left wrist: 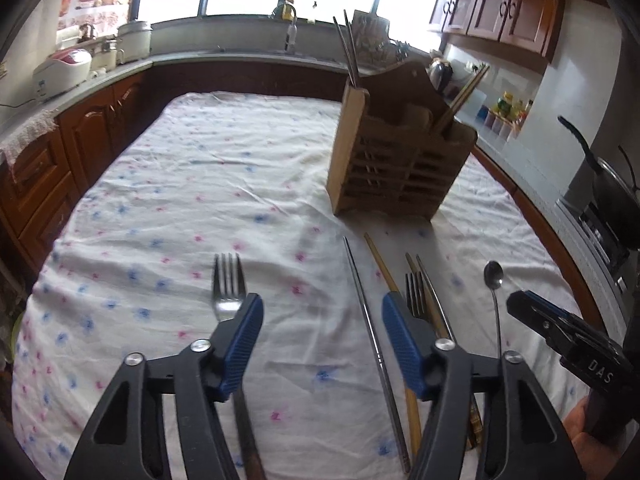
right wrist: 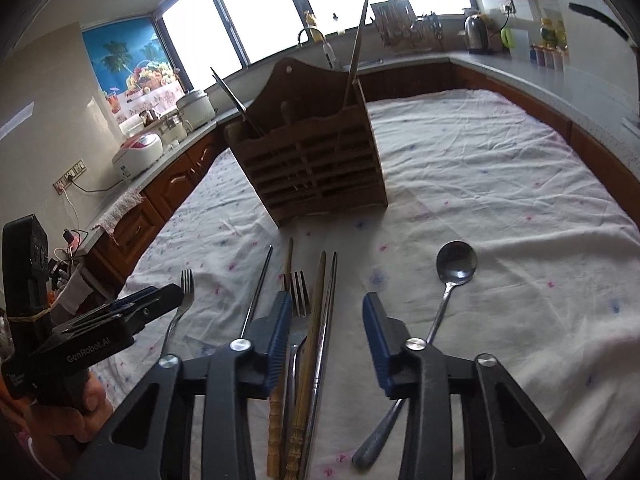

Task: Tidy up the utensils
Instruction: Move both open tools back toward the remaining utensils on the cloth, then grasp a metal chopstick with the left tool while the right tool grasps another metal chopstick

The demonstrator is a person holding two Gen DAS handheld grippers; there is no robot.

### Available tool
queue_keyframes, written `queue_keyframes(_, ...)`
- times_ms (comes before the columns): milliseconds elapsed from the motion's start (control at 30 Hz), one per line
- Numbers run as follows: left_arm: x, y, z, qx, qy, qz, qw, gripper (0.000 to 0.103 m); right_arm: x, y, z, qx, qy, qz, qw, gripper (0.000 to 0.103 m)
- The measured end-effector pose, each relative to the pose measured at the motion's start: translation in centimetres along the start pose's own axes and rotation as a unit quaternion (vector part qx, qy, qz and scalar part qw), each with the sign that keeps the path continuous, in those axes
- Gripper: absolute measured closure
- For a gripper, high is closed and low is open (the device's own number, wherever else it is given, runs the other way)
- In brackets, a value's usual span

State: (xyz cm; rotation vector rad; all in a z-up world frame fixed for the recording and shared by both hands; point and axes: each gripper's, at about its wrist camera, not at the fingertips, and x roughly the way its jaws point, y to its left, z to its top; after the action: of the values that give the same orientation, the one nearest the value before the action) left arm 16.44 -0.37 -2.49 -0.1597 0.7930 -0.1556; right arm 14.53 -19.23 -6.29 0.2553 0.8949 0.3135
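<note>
A wooden utensil holder (left wrist: 394, 152) (right wrist: 316, 160) stands on the flowered tablecloth (left wrist: 200, 184) with chopsticks in it. Loose on the cloth lie a fork (left wrist: 228, 286) (right wrist: 185, 292), a metal chopstick (left wrist: 366, 320) (right wrist: 258, 292), wooden chopsticks (left wrist: 384, 268) (right wrist: 316, 312), a second fork (left wrist: 414, 294) (right wrist: 298, 292) and a spoon (left wrist: 494, 280) (right wrist: 456, 264). My left gripper (left wrist: 322, 316) is open and empty above the cloth, its left finger over the first fork. My right gripper (right wrist: 326, 312) is open and empty above the chopsticks and the spoon; it shows in the left wrist view (left wrist: 532, 308).
Kitchen counters with wooden cabinets (left wrist: 80, 132) surround the table. A rice cooker (left wrist: 62, 68) stands at the left, a pan on a stove (left wrist: 612, 188) at the right, a kettle (right wrist: 476, 32) and jars at the back.
</note>
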Motion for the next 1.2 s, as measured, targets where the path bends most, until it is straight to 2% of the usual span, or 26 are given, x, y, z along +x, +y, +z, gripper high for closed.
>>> queue_keyframes(100,1.6,-0.5,0.6,0.005,0.021,-0.005,0.9998,0.056,1.4,0.0,0.4,0.001,0.018,0.006,1.000,0.072)
queue_keyframes(167,2.8,-0.8,1.0,0.007,0.035,-0.008,0.9993,0.067,2.5,0.0,0.6,-0.001,0.031,0.006,1.000,0.072)
queue_keyframes(300,4.8,-1.1,1.7,0.008,0.054,-0.014,0.9984,0.067,4.7,-0.2,0.9,0.000,0.061,0.001,0.998,0.082)
queue_keyframes(533,7.8,-1.6,2.3,0.016,0.079,-0.024,0.9965,0.067,6.8,0.3,0.9,-0.021,0.092,-0.002,0.996,0.085)
queue_keyframes(633,9.3,-2.0,2.0,0.026,0.102,-0.023,0.9942,0.067,7.3,0.5,0.8,-0.032,0.099,-0.018,0.994,0.093)
queue_keyframes(700,9.5,-2.6,1.8,0.048,0.098,-0.014,0.9940,0.068,7.3,0.3,0.7,-0.037,0.101,-0.025,0.994,0.096)
queue_keyframes(833,9.7,-3.5,1.3,0.099,0.097,0.001,0.9903,0.069,6.6,-0.3,0.5,-0.044,0.102,-0.037,0.993,0.098)
queue_keyframes(967,9.1,-3.0,0.9,0.112,0.108,-0.008,0.9878,0.071,5.8,-1.4,0.4,-0.035,0.103,-0.042,0.993,0.097)
queue_keyframes(1033,8.7,-2.3,1.2,0.100,0.114,-0.014,0.9883,0.071,5.8,-1.7,0.7,-0.027,0.104,-0.038,0.993,0.097)
queue_keyframes(1100,8.7,-1.6,1.7,0.074,0.119,-0.026,0.9898,0.071,6.1,-1.7,1.0,-0.024,0.100,-0.041,0.994,0.089)
queue_keyframes(1200,9.2,-1.5,2.4,0.061,0.122,-0.017,0.9905,0.071,6.6,-1.6,1.4,-0.022,0.098,-0.042,0.994,0.089)
